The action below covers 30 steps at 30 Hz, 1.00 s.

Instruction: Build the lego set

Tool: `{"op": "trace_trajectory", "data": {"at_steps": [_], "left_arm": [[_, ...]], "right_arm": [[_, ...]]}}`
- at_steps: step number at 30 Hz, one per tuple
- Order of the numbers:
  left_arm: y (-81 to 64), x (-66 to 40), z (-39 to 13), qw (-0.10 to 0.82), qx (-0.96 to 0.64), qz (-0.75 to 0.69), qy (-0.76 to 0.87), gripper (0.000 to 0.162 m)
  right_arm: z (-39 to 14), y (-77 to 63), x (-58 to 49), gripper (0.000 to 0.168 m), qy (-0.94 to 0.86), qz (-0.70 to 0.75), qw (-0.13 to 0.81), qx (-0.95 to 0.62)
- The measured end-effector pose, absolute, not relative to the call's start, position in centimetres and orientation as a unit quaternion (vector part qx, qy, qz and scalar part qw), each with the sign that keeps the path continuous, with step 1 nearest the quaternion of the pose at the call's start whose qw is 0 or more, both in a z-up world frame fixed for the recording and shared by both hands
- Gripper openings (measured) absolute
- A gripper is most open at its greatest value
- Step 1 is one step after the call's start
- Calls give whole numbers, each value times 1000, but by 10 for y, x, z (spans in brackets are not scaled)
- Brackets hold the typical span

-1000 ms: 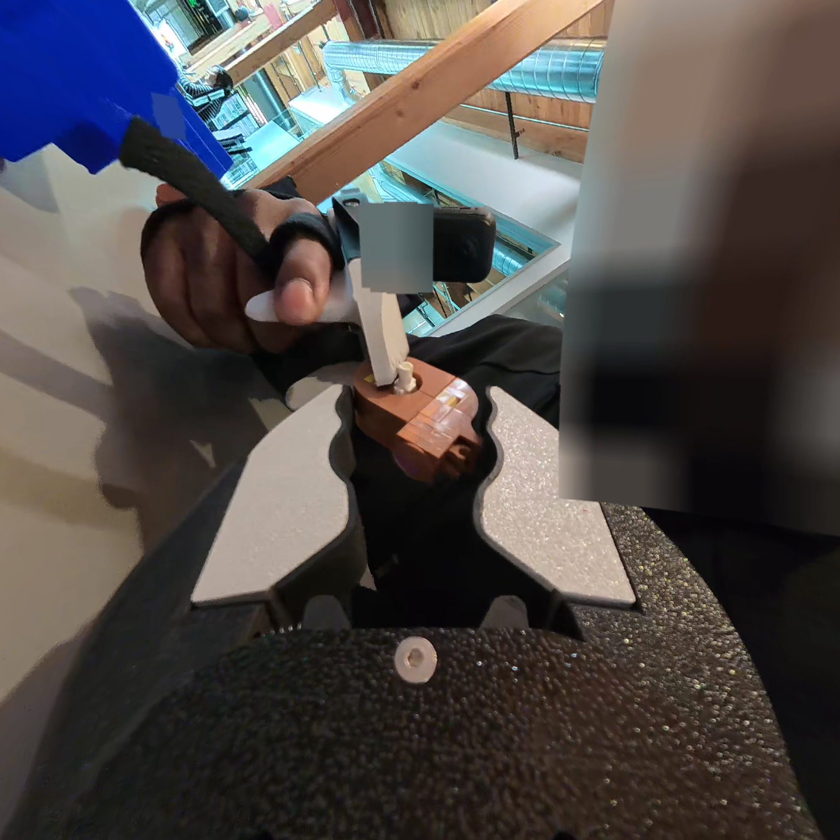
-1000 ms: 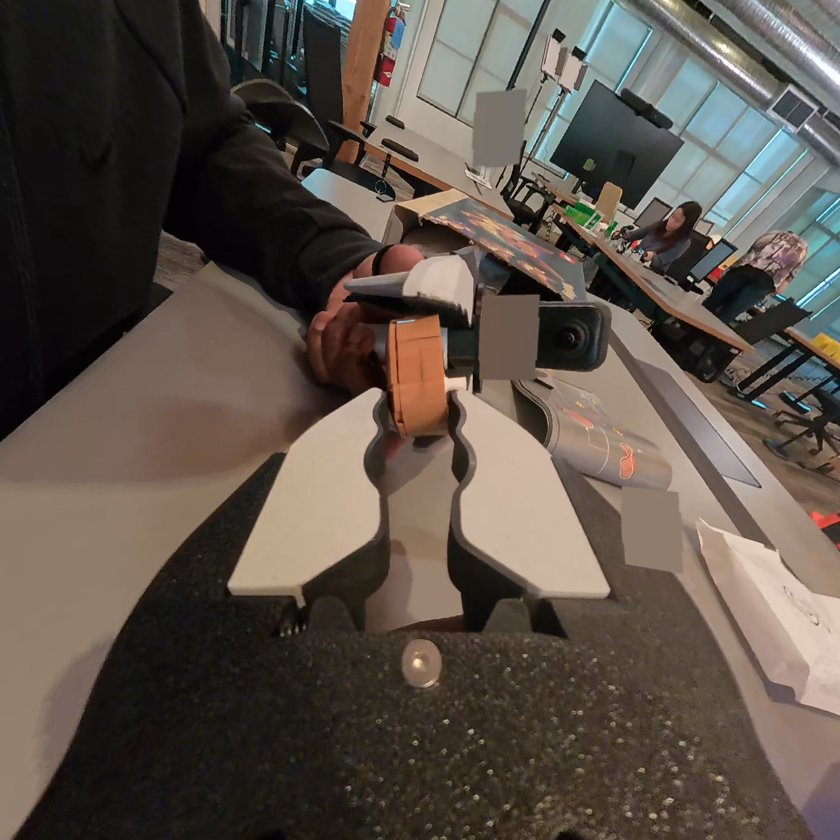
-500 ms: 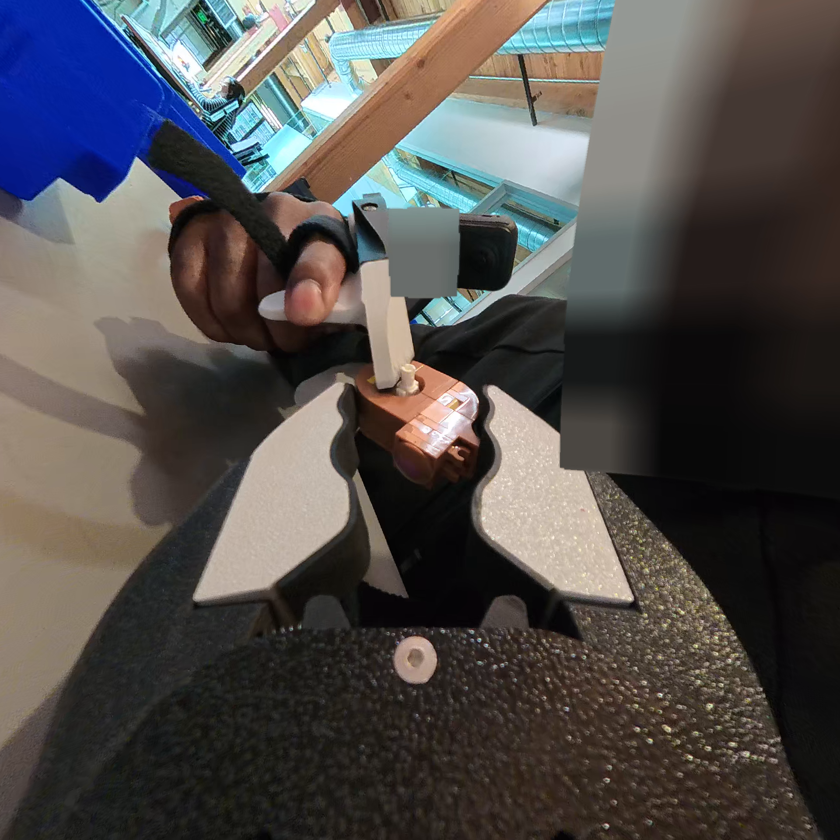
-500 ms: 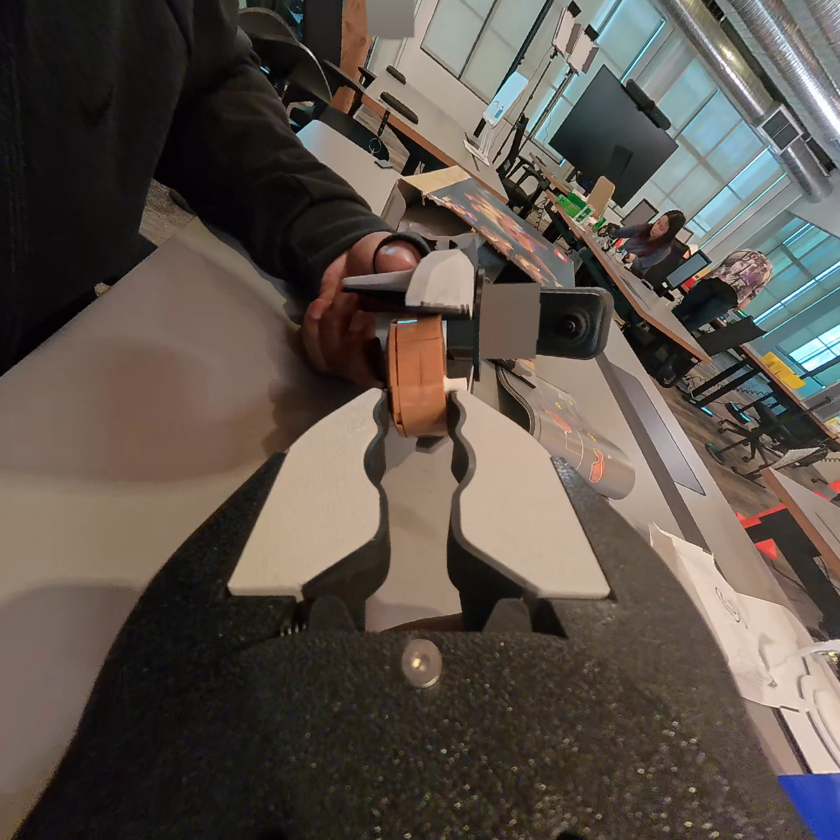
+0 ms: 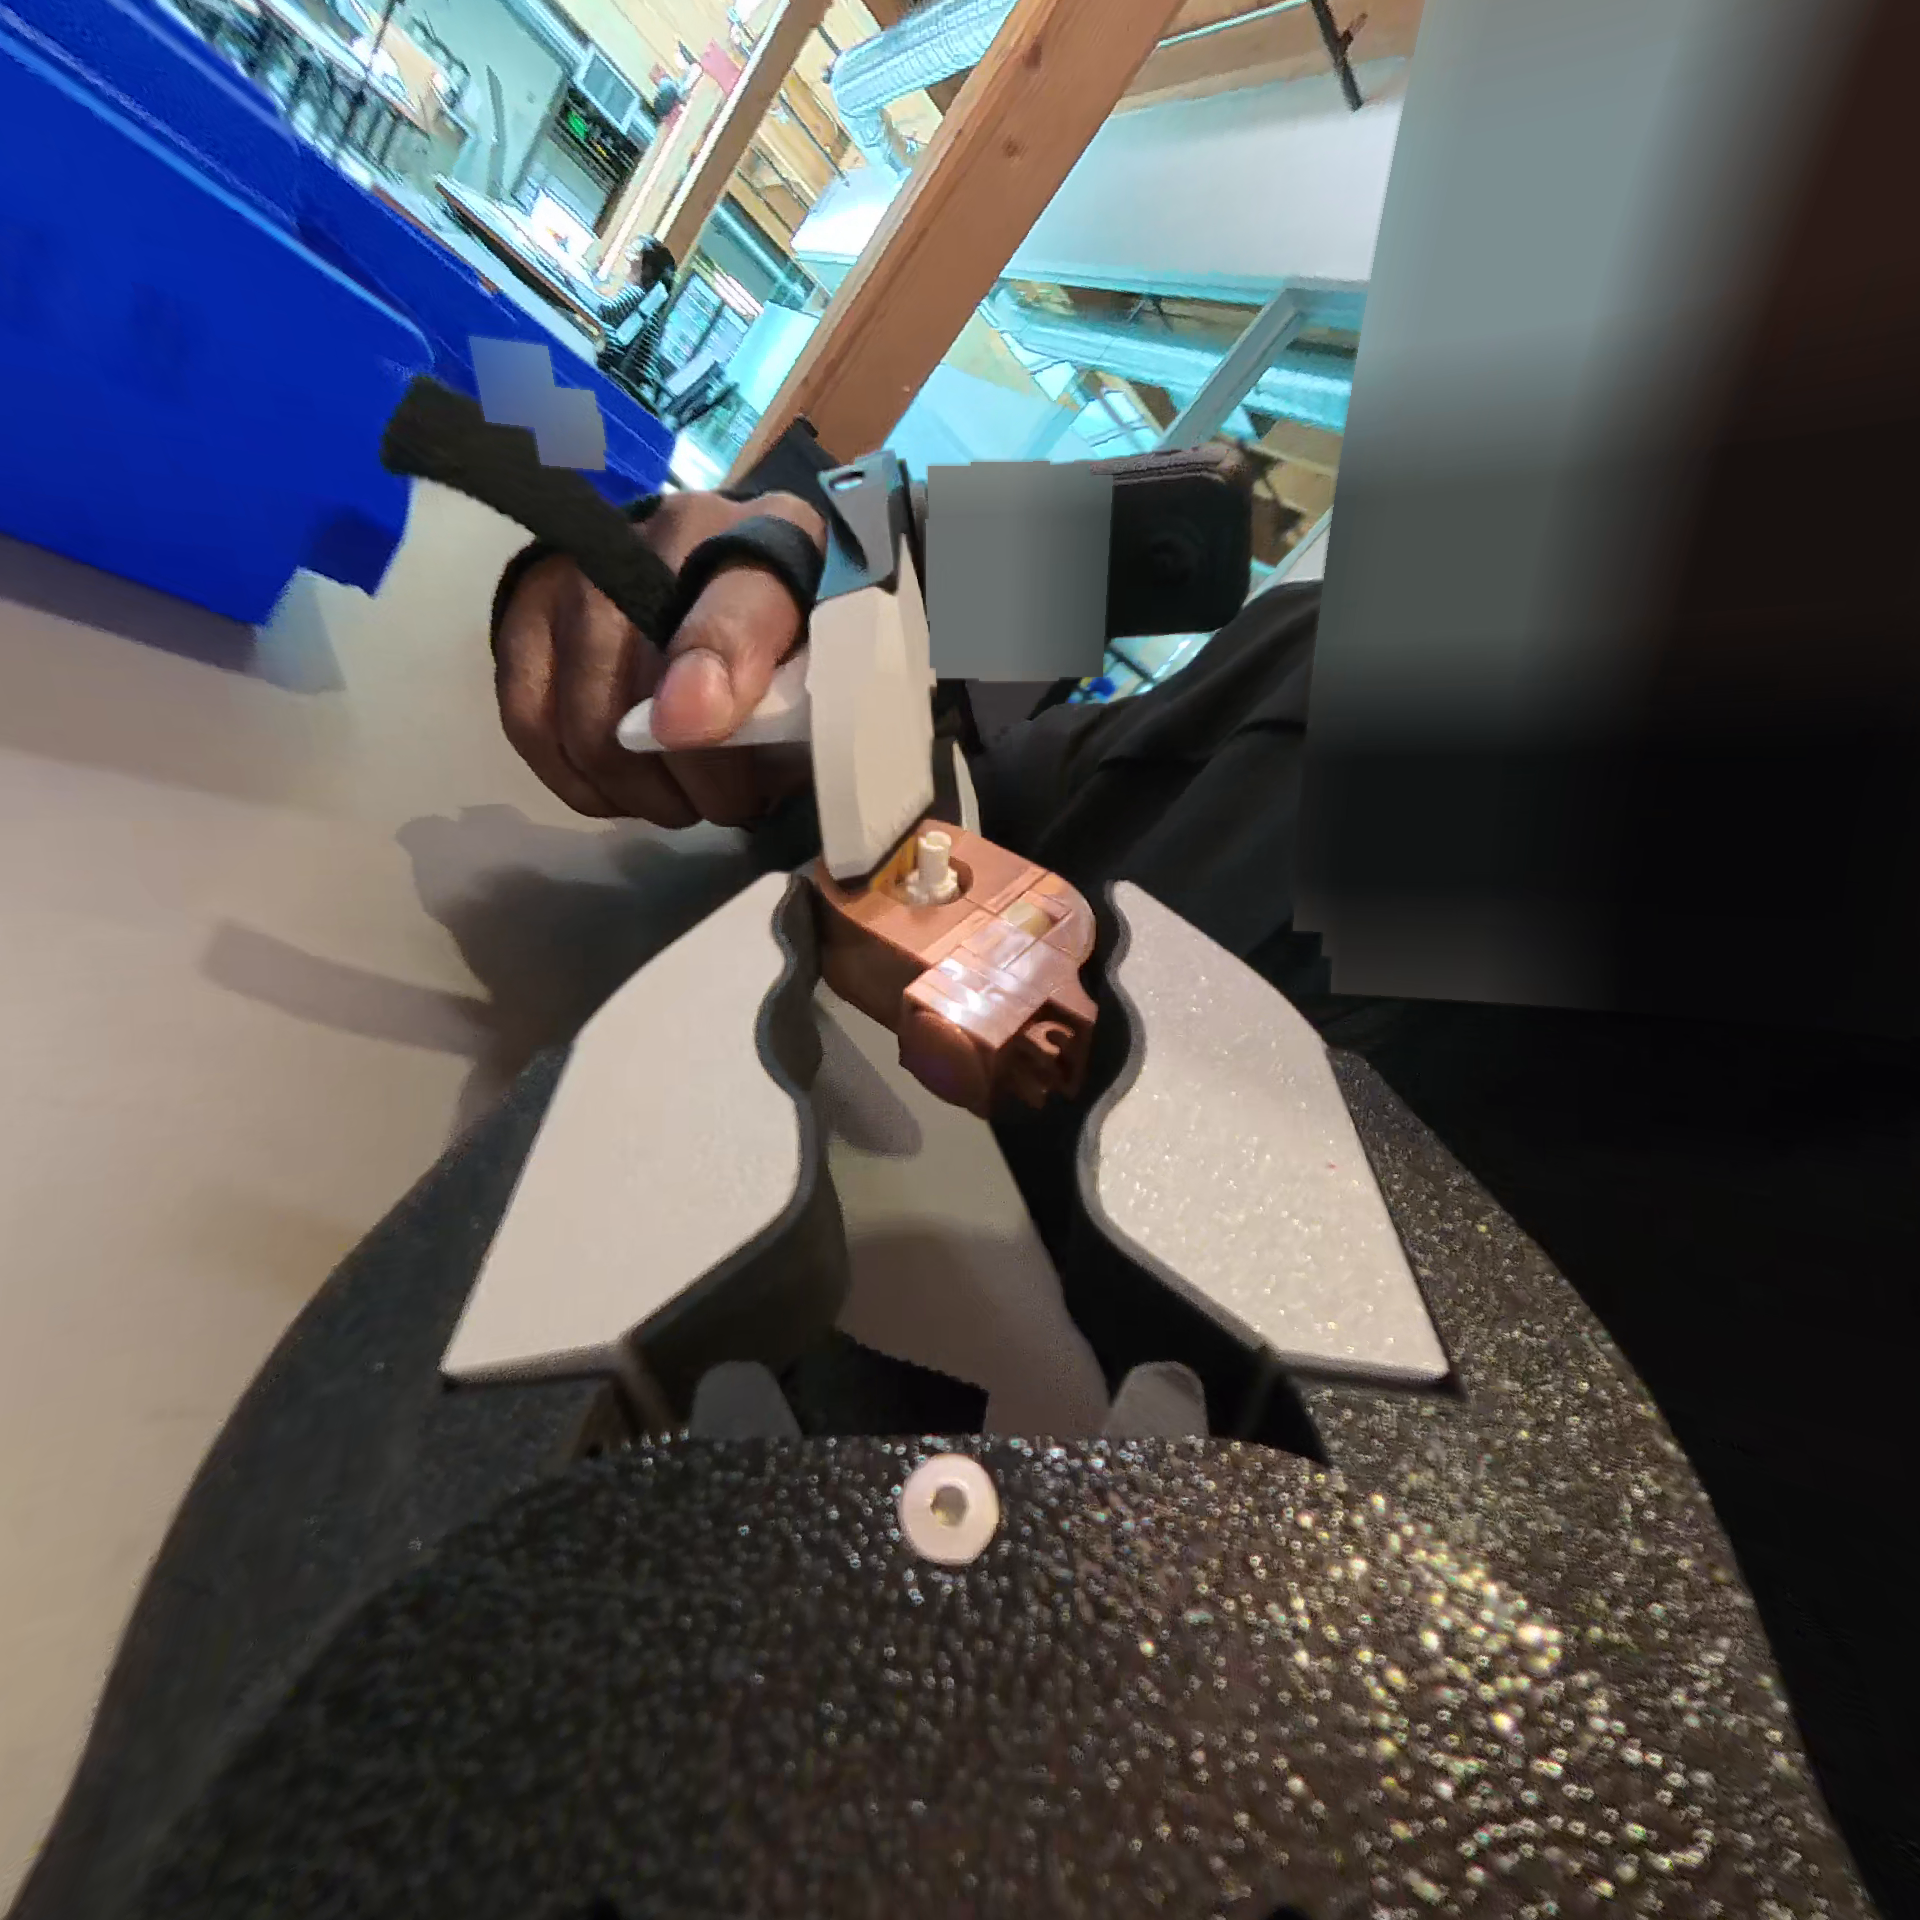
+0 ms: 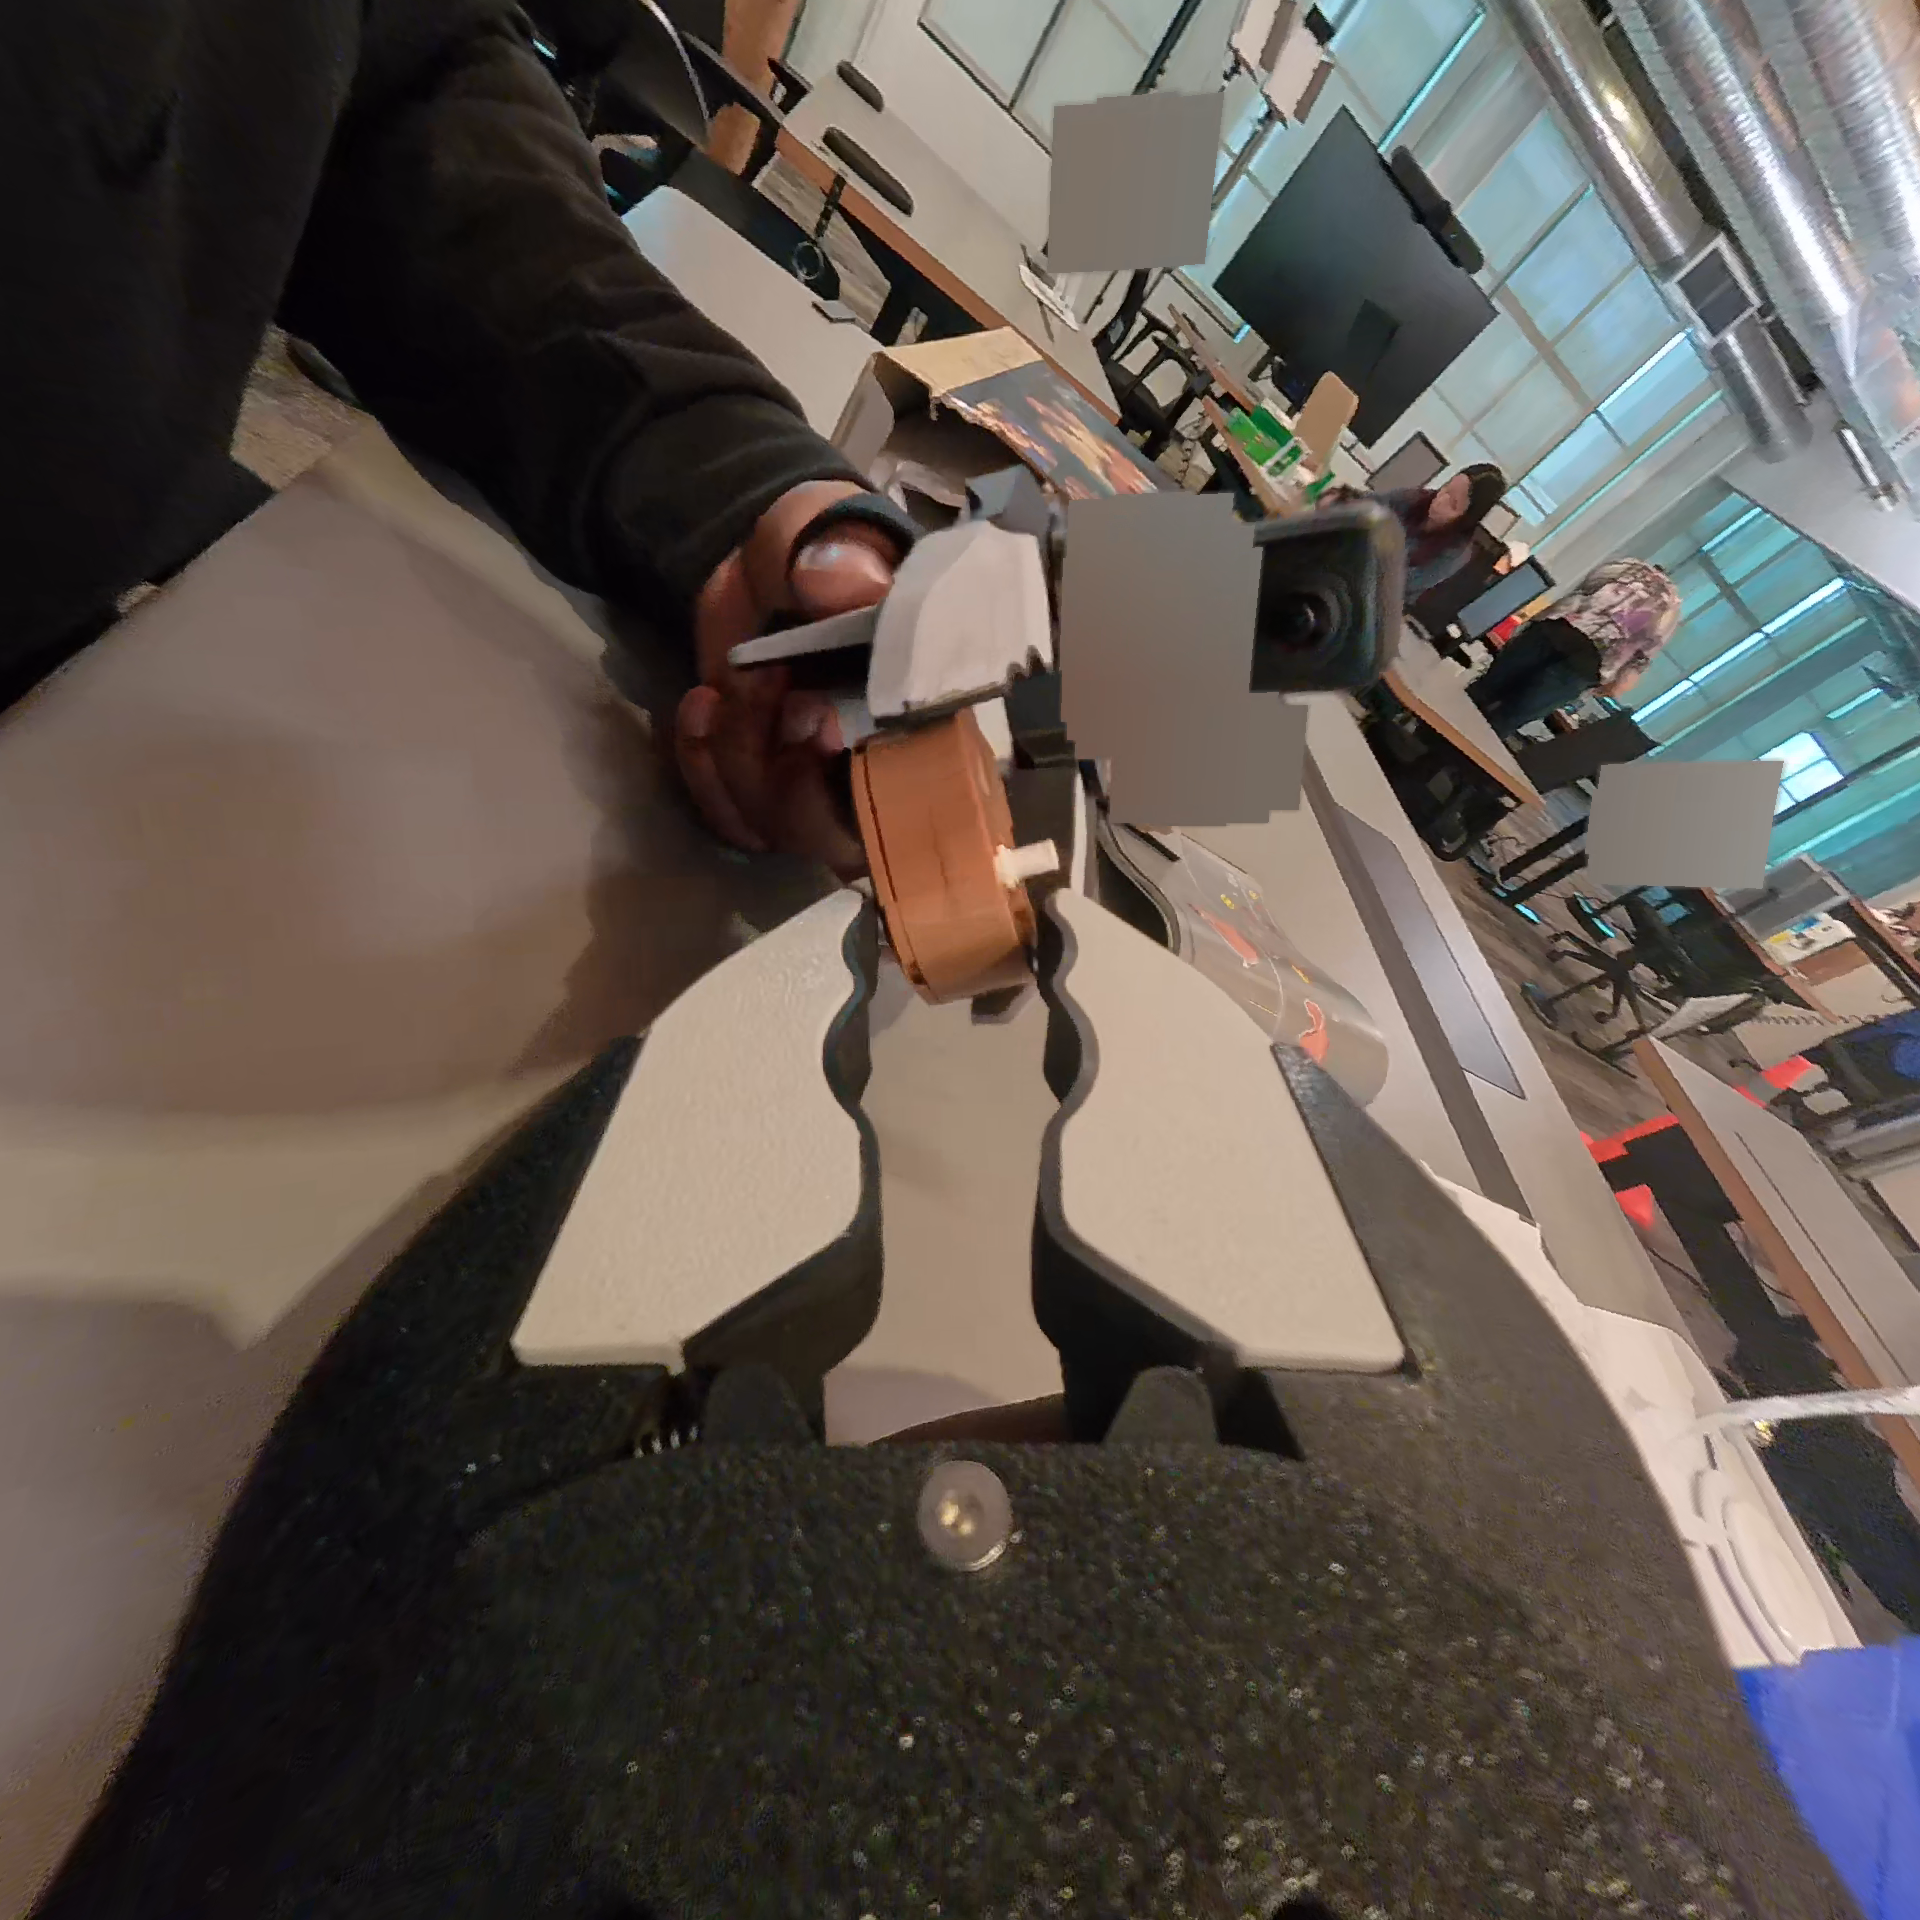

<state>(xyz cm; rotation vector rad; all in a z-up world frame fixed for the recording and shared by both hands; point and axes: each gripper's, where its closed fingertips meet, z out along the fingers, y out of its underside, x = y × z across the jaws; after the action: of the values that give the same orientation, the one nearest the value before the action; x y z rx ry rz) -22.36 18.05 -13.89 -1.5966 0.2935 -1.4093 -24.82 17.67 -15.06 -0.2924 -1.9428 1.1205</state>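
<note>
Left tongs (image 5: 951, 925) stand parted, fingers either side of the brown lego build (image 5: 961, 961) with a gap showing on each side, gripping nothing; right tongs (image 6: 956, 935) are clenched on the lower end of that same build (image 6: 940, 873), their fingers pressed against its two flat faces. The build is held in the air above the desk (image 5: 187, 935), between the two tools; in the left wrist view it appears as a rounded brown block with a recessed top hole, a small white peg (image 5: 930, 868) standing in the hole, and a stepped brown end with a clip toward the camera; in the right wrist view it is seen edge-on, the peg (image 6: 1023, 860) projecting sideways to the right. Right hand (image 5: 613, 686), in the left wrist view, grips the handle of the opposite tool, a black strap looped over the fingers; one pale finger of those tongs touches the top of the build beside the peg. Left hand (image 6: 769, 717), with a dark sleeve, holds its tool beyond the build in the right wrist view. Blue bin (image 5: 156, 343) stands on the desk at far left; an open cardboard box (image 6: 977, 400) and a printed booklet (image 6: 1257, 961) lie on the desk behind; white paper (image 6: 1704, 1455) lies at right.
</note>
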Motion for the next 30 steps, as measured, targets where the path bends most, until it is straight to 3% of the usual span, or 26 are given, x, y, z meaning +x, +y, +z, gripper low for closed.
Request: {"op": "trace_trajectory", "data": {"at_steps": [7, 17, 25, 30], "left_arm": [[187, -239, -143, 563, -687, -420, 183, 51], [189, -243, -148, 611, -699, -276, 250, 50], [190, -244, -146, 618, -694, -280, 239, 50], [196, -255, -124, 609, -640, -458, 97, 50]], "right_arm": [[-146, 190, -256, 40, -758, 455, 440, -158], [-154, 191, -260, 33, -759, 474, 401, -196], [-152, 190, -260, 33, -754, 478, 406, -195], [-151, 197, -266, 39, -746, 465, 433, -201]]}}
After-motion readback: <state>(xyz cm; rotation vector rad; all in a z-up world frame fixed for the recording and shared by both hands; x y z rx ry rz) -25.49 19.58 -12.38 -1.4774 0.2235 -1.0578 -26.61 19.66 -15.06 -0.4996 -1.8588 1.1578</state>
